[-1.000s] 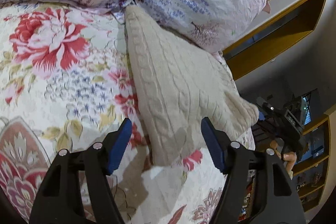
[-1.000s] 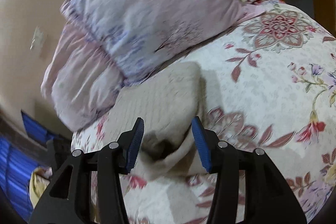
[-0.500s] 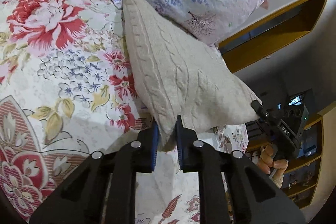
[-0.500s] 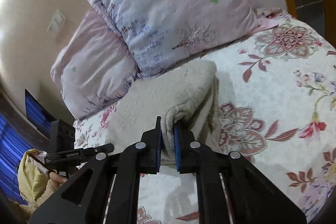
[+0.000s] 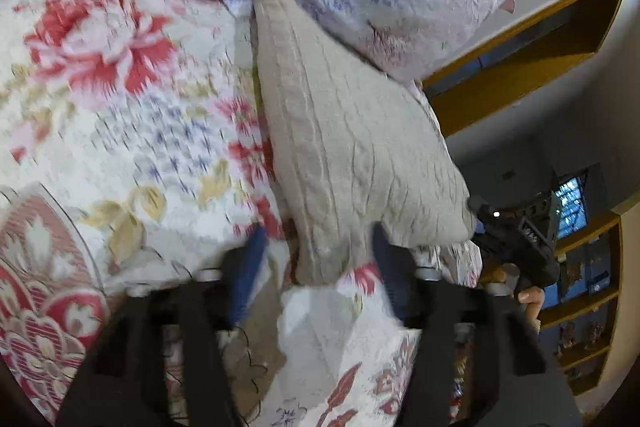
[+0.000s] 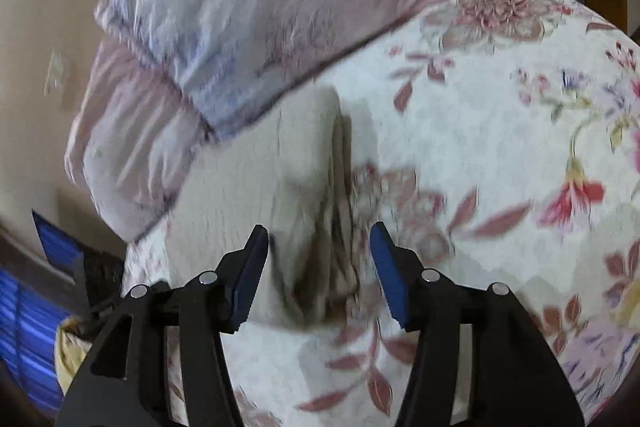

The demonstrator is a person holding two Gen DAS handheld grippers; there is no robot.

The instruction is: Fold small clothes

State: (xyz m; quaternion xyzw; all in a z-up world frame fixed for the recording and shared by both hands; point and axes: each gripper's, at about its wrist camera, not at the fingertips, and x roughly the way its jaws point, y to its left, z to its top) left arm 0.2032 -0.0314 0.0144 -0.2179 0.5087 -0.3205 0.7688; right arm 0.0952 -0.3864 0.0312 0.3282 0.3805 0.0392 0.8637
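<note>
2 grippers are seen with jaws spread: the left gripper (image 5: 316, 267) and right gripper (image 6: 318, 267) are each set around a near corner of the beige knit garment (image 5: 352, 147), laid on the floral bedspread (image 5: 120, 131) below 2 pillows (image 6: 248, 15).

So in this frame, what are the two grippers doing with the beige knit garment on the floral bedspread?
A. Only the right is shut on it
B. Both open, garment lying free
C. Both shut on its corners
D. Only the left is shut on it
B: the left gripper and right gripper both stand with jaws wide apart, and the beige knit garment lies free on the bedspread.
</note>
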